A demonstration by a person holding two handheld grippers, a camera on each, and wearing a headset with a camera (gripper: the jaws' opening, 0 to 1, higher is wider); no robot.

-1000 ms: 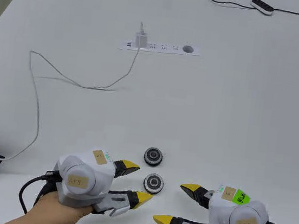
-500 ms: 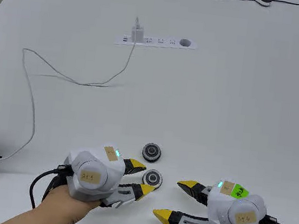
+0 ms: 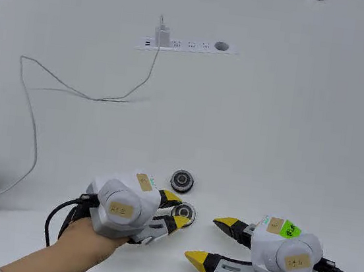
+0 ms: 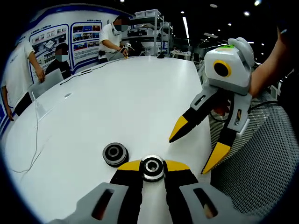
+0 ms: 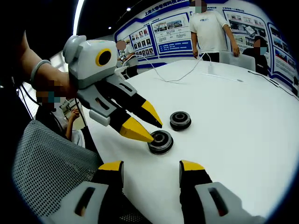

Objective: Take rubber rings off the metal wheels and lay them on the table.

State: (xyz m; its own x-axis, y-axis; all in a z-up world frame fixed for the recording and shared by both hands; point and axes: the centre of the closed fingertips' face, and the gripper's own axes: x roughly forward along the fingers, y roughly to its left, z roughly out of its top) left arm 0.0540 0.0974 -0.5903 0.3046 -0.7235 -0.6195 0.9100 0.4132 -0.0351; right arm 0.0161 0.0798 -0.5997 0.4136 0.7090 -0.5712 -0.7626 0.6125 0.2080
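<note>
The tabletop (image 3: 270,120) is showing smooth, matt white. The near wheel (image 3: 184,213) and far wheel (image 3: 182,180) are gleaming with polished metal hubs inside dull black rubber rings (image 4: 107,156). The left tongs (image 3: 180,211) and right tongs (image 3: 201,238) are wearing glossy yellow-and-black plastic tips.

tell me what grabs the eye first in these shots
Two handheld grippers with yellow-tipped jaws sit at the near edge of the white table. The left gripper has its jaws clamped on the nearer metal wheel, and the right gripper hangs open beside it. A second metal wheel lies just beyond.
</note>
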